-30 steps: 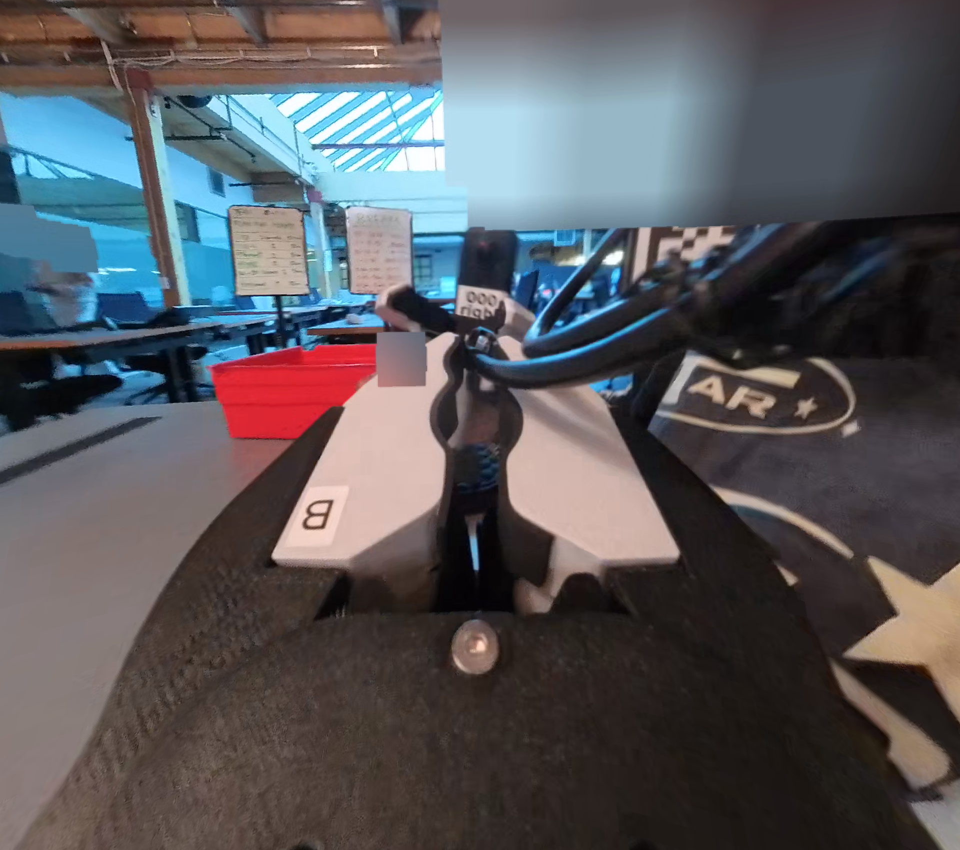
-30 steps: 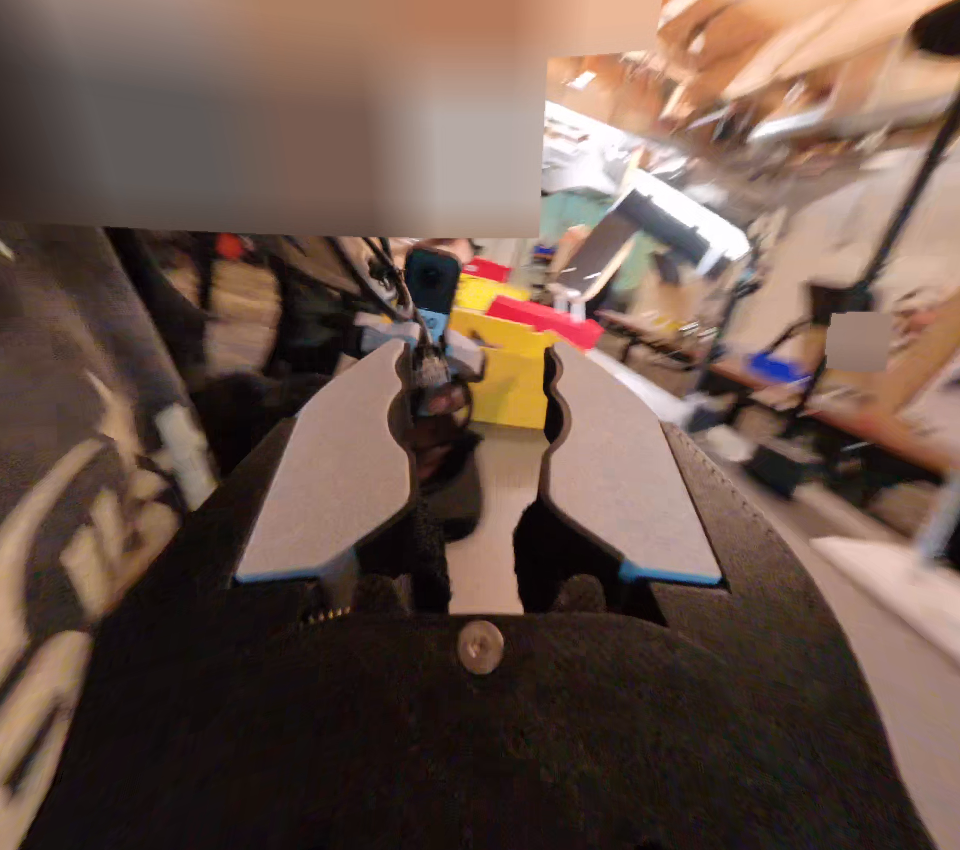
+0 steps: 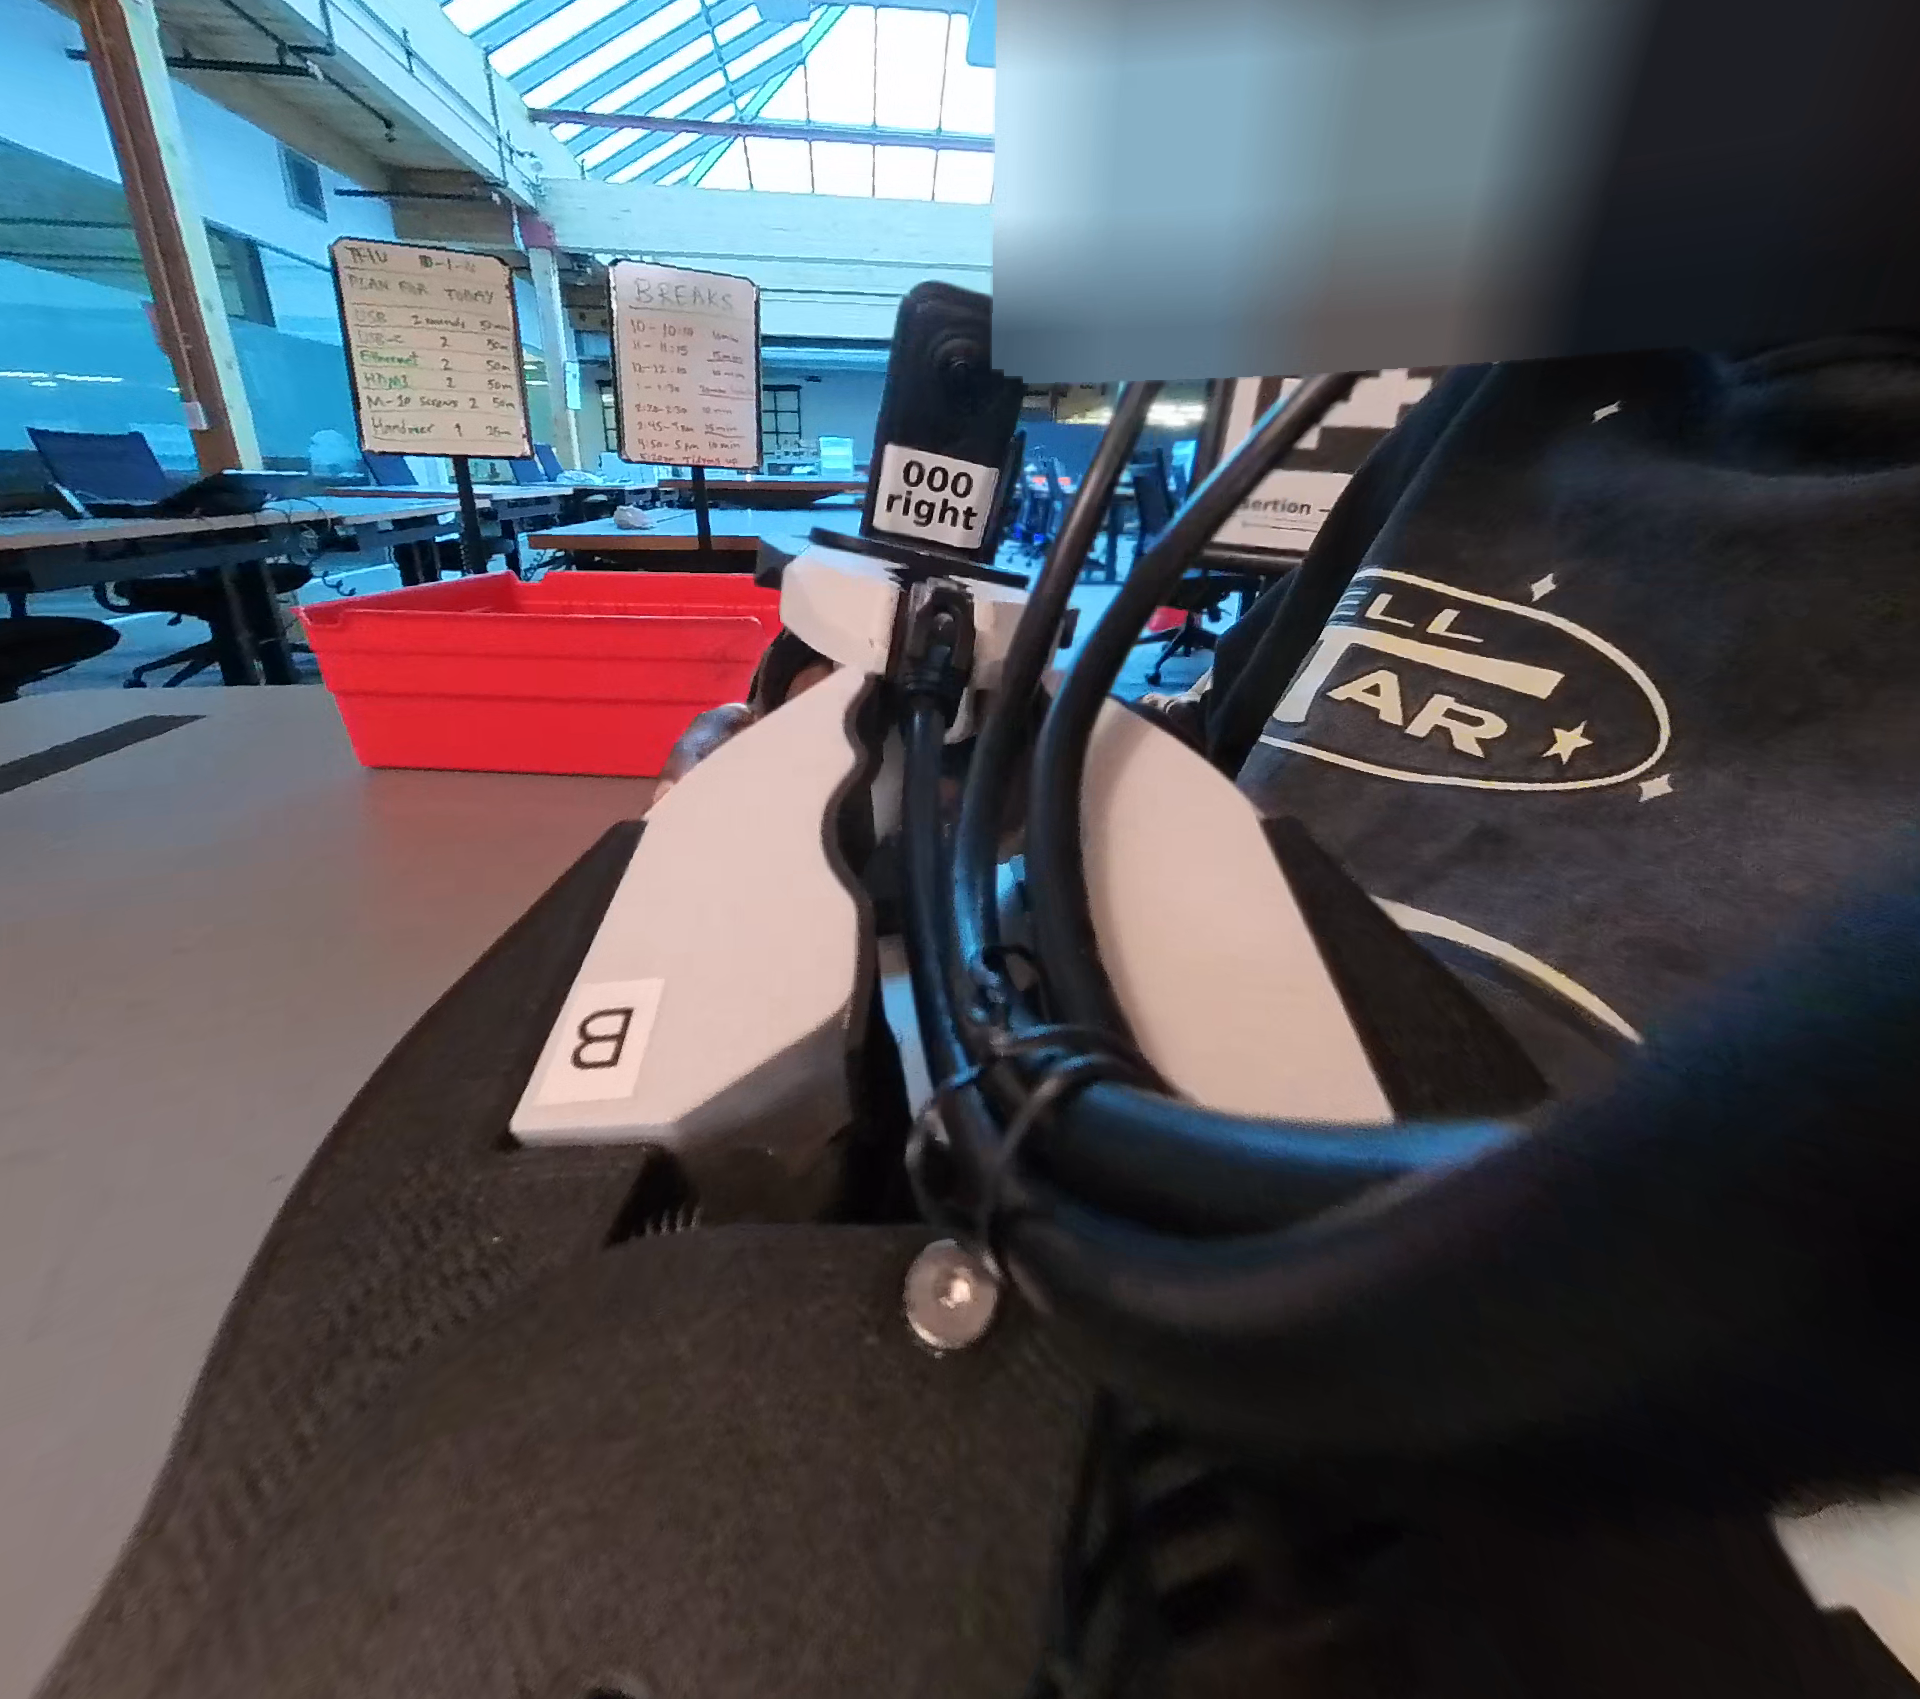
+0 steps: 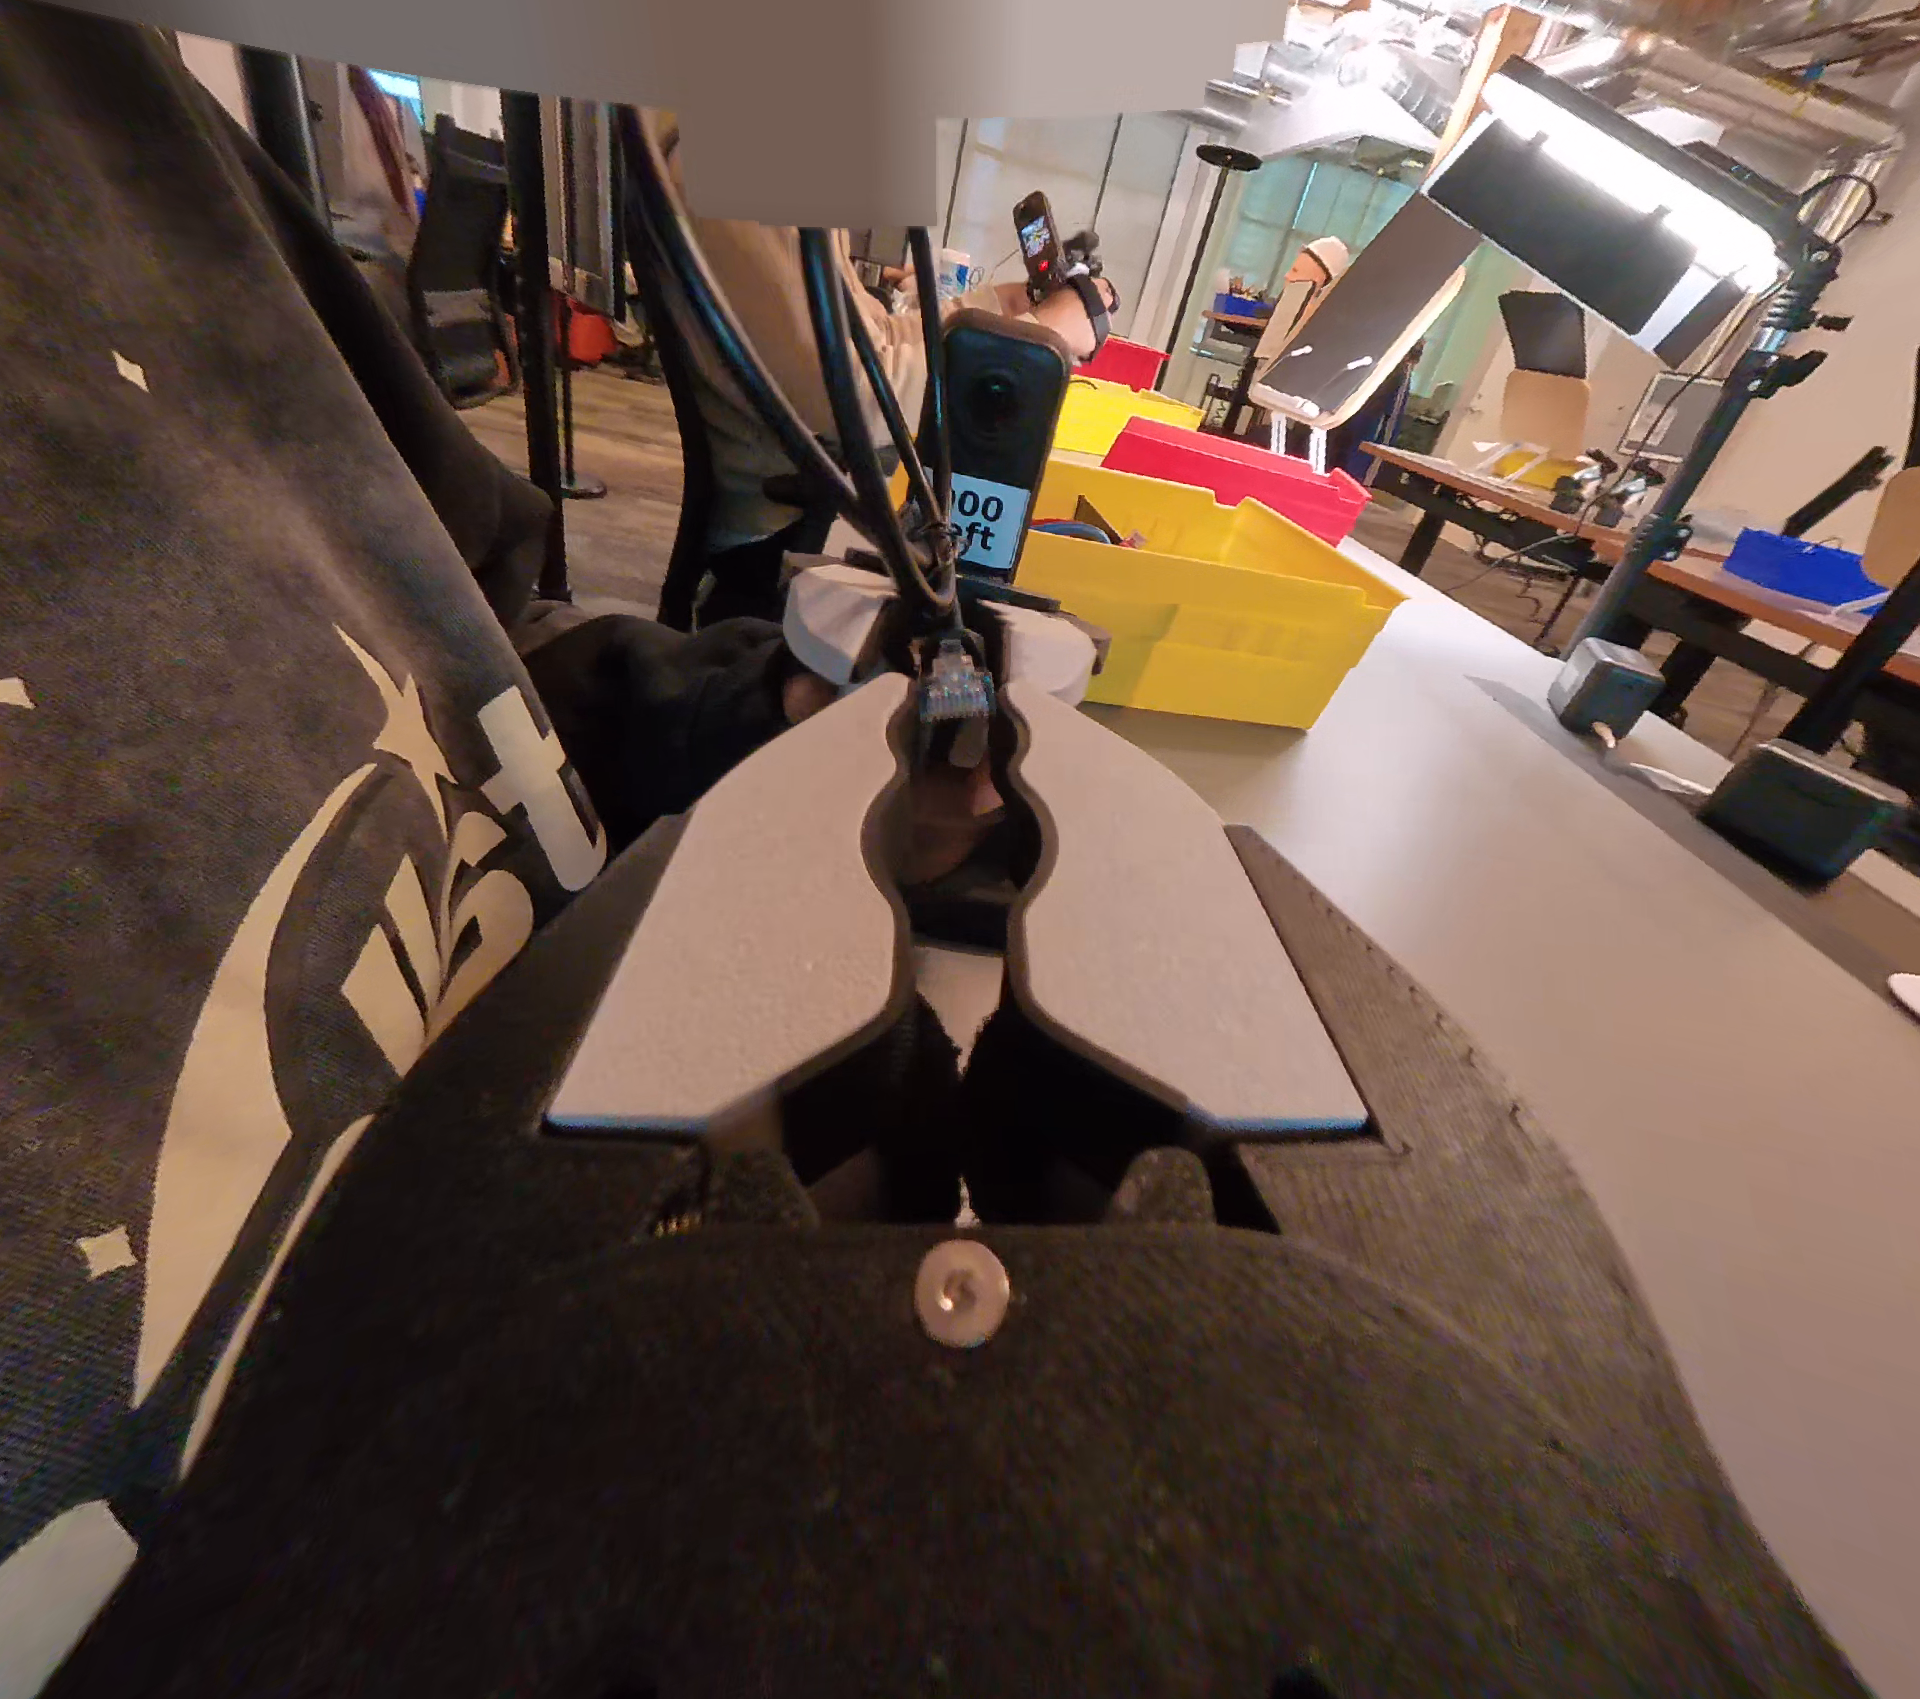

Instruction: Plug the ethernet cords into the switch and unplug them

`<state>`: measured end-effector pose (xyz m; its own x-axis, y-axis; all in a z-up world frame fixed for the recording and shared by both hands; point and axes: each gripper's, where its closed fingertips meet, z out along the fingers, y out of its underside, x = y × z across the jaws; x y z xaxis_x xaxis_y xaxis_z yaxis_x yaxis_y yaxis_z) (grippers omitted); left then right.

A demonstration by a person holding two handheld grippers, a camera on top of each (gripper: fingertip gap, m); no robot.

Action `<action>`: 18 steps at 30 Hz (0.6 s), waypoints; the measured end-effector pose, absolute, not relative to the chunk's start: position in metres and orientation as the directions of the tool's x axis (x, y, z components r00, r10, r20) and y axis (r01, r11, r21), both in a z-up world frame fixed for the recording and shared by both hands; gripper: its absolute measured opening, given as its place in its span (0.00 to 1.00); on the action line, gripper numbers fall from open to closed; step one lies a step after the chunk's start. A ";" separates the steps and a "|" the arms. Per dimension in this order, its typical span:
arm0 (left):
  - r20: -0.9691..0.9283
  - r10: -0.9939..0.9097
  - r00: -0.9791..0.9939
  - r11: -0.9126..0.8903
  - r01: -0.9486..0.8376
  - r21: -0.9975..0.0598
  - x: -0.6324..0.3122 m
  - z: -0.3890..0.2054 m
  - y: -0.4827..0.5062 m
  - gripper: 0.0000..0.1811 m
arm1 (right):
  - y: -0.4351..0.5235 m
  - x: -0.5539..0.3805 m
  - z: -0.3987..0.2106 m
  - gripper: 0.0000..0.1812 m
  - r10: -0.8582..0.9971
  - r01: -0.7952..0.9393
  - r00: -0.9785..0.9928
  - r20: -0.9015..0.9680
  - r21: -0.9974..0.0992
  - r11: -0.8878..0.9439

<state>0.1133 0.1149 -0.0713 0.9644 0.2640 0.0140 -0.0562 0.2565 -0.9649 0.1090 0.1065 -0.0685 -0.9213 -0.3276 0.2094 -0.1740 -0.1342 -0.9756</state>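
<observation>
Evidently mid-handover: right hand-held gripper (image 4: 956,714) pinching black ethernet cord's clear plug (image 4: 954,685); left hand-held gripper (image 3: 966,776) clamping black cable bundle (image 3: 1039,974). Next, finding unseen switch.

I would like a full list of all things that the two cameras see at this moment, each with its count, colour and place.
ethernet cord: one, black with clear plug, between the two grippers
table: one, grey, under the bins
red bin: one per view, beyond the grippers
yellow bins: at least two, right wrist view, on the table
whiteboards: two, white, on stands beyond the red bin
small boxes: two, dark grey, table's far right
shirt: one, dark with pale print, the person's
left gripper: grey fingers, shut on the ethernet cord
right gripper: grey fingers, shut on its plug
</observation>
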 end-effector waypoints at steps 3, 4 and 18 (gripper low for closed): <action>0.004 0.275 0.961 0.255 -0.069 -0.965 0.113 -0.071 0.115 0.11 | 0.106 0.110 -0.069 0.06 -0.345 -0.151 -0.920 0.186 -0.980 -0.128; 0.003 0.286 0.958 0.253 -0.073 -0.965 0.112 -0.071 0.114 0.09 | 0.106 0.111 -0.069 0.06 -0.348 -0.147 -0.919 0.183 -0.981 -0.129; 0.087 0.281 0.956 0.213 0.026 -0.977 0.104 -0.081 0.113 0.07 | 0.105 0.102 -0.078 0.08 -0.287 -0.295 -0.912 0.295 -0.954 -0.042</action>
